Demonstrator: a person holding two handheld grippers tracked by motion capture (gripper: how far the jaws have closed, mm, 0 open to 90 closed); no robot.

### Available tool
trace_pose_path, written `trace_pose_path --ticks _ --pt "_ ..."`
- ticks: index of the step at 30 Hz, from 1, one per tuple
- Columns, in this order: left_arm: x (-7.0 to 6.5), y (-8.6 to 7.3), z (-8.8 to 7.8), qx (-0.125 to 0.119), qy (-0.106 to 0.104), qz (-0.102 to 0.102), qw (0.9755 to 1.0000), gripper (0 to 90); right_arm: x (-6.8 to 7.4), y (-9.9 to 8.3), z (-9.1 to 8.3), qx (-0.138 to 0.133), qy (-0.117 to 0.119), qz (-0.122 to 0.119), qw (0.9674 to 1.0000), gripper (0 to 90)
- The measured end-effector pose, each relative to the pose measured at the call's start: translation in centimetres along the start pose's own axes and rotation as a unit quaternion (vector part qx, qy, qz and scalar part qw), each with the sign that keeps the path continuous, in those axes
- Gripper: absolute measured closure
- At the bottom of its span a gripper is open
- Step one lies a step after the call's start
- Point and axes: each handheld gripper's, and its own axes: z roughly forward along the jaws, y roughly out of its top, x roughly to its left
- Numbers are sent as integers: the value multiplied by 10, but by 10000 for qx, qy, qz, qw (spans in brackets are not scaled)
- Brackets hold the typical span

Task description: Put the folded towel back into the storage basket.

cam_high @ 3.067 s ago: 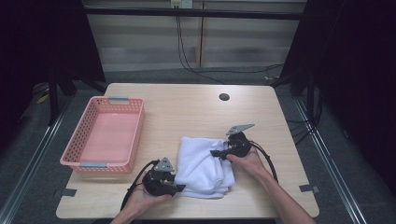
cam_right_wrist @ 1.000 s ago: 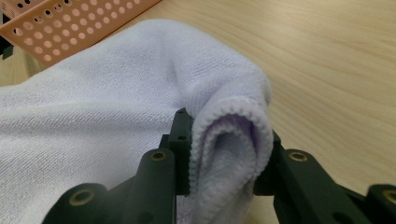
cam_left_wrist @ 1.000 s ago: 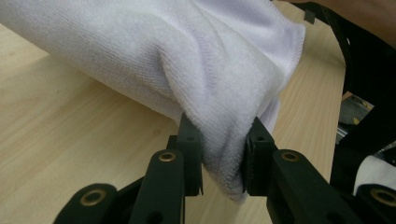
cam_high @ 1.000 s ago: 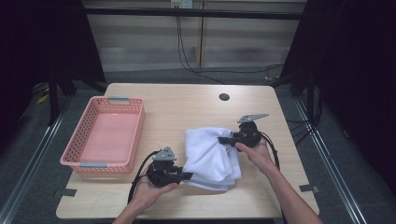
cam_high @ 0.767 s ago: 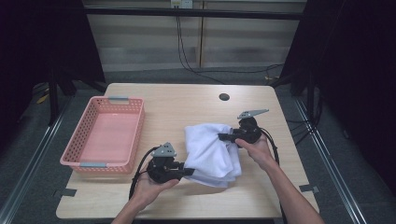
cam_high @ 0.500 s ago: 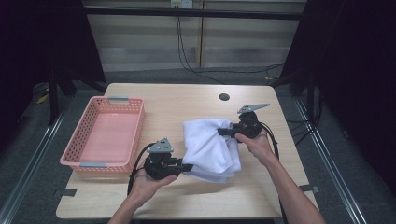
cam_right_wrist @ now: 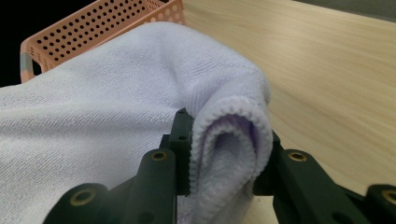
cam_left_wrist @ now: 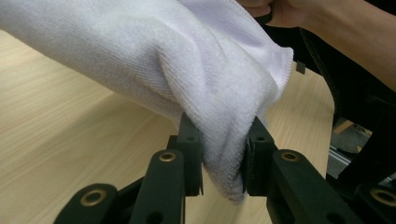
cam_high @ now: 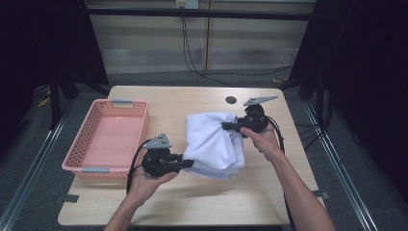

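A white towel [cam_high: 214, 144] hangs folded between my two grippers above the wooden table [cam_high: 192, 101]. My left gripper [cam_high: 188, 163] is shut on the towel's near left edge; in the left gripper view its jaws pinch a thick fold of the towel [cam_left_wrist: 224, 140]. My right gripper [cam_high: 226, 126] is shut on the far right edge; in the right gripper view a rolled hem of the towel [cam_right_wrist: 231, 154] bulges between its jaws. The towel's lower layers sag to the table near its front.
A pink perforated basket [cam_high: 108, 139] with nothing in it stands at the table's left side; its corner basket rim [cam_right_wrist: 93, 23] shows behind the towel. A small dark round hole [cam_high: 231, 100] marks the table's far edge. Bare wood lies in front of the towel.
Both grippers have risen with the towel, lifting most of it off the table. The right gripper has also gone farther from the person, the left slightly to the left.
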Motion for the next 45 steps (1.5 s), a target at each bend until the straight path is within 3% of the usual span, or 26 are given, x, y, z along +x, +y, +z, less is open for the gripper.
trace_pose_path --ticks 5,35,45 --pt "6 5 -8 25 103 -16 9999 736 1 9 4 8 8 -2 10000 688" --pt "32 22 -66 -366 499 -104 9980 737 24 82 38 -7 255 -309 9992 691" --pt "43 18 -85 -483 646 -226 9965 737 34 101 53 29 335 -443 9985 691"
